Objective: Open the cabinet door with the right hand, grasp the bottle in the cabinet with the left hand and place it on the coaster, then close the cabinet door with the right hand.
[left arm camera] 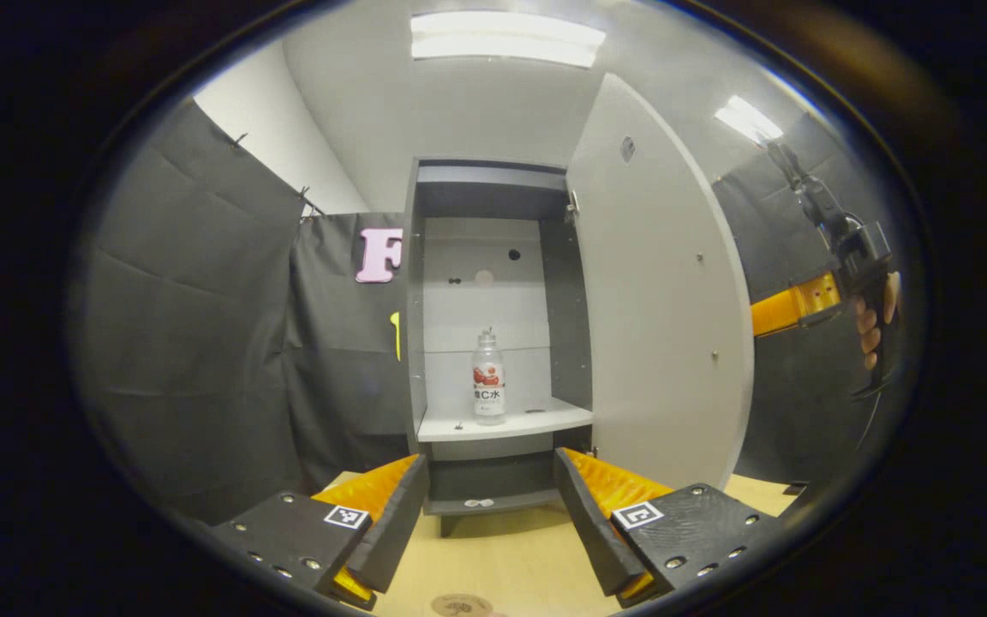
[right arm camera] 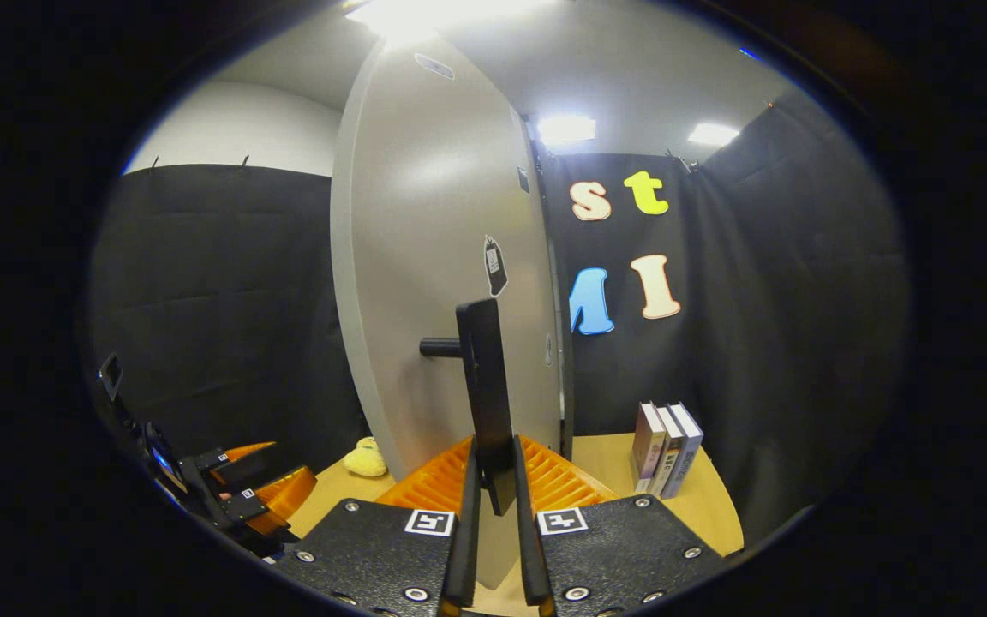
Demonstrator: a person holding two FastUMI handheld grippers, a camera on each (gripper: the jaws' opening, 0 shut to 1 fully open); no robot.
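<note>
The cabinet [left arm camera: 493, 257] stands open, its white door [left arm camera: 656, 291] swung out to the right. A clear bottle [left arm camera: 488, 379] with a red label stands upright on the white shelf [left arm camera: 536, 422] inside. My left gripper [left arm camera: 491, 506] is open, low in front of the cabinet, well short of the bottle. A round brown coaster [left arm camera: 461, 606] lies on the wooden table just below it. In the right gripper view my right gripper [right arm camera: 493, 467] is shut on the door's black bar handle [right arm camera: 483, 377]. The right gripper [left arm camera: 810, 304], held by a hand, also appears beyond the door edge in the left gripper view.
Three books [right arm camera: 666, 449] stand on the wooden table [right arm camera: 605, 463] right of the door. A small yellow toy [right arm camera: 365, 458] lies on the table left of the door. My left gripper [right arm camera: 245, 493] sits at the lower left of the right gripper view. Black cloth walls surround the booth.
</note>
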